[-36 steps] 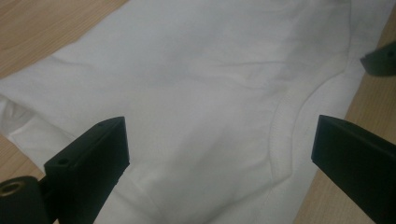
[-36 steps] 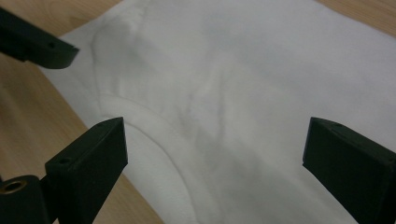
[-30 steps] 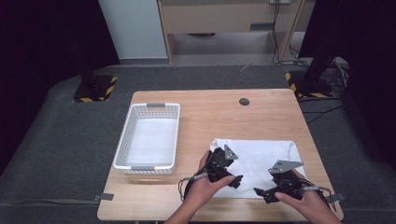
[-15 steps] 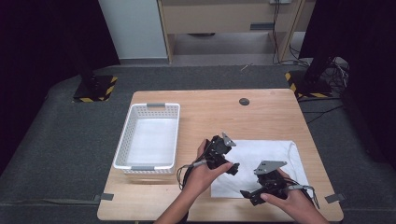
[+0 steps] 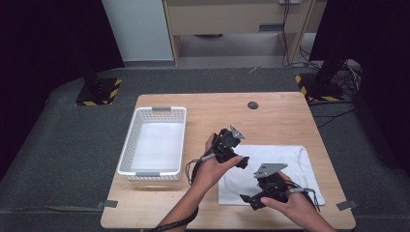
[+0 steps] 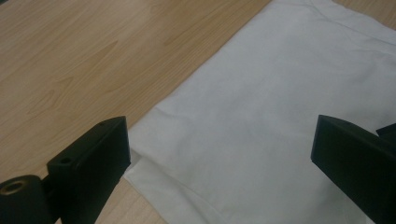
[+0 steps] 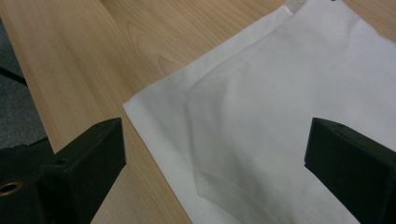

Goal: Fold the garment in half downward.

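Claws, left (image 5: pixel 240 161) and right (image 5: pixel 246 198), are both hovering wide open and empty over the cloth (image 5: pixel 285 166) lying flat on the worktop (image 5: pixel 280 121), risking pinching only 1 layer, leaving the fold dragging.

The right gripper (image 7: pixel 215 158) has its two black jaws spread wide at the bottom corners of its own view, nothing held between them. Beneath lies a white cloth (image 7: pixel 289 116), folded flat on the wooden table (image 7: pixel 93 51), one corner pointing toward the left jaw and a curved seam showing faintly through the top layer. A strip of dark floor (image 7: pixel 14 102) shows past the table's left edge.
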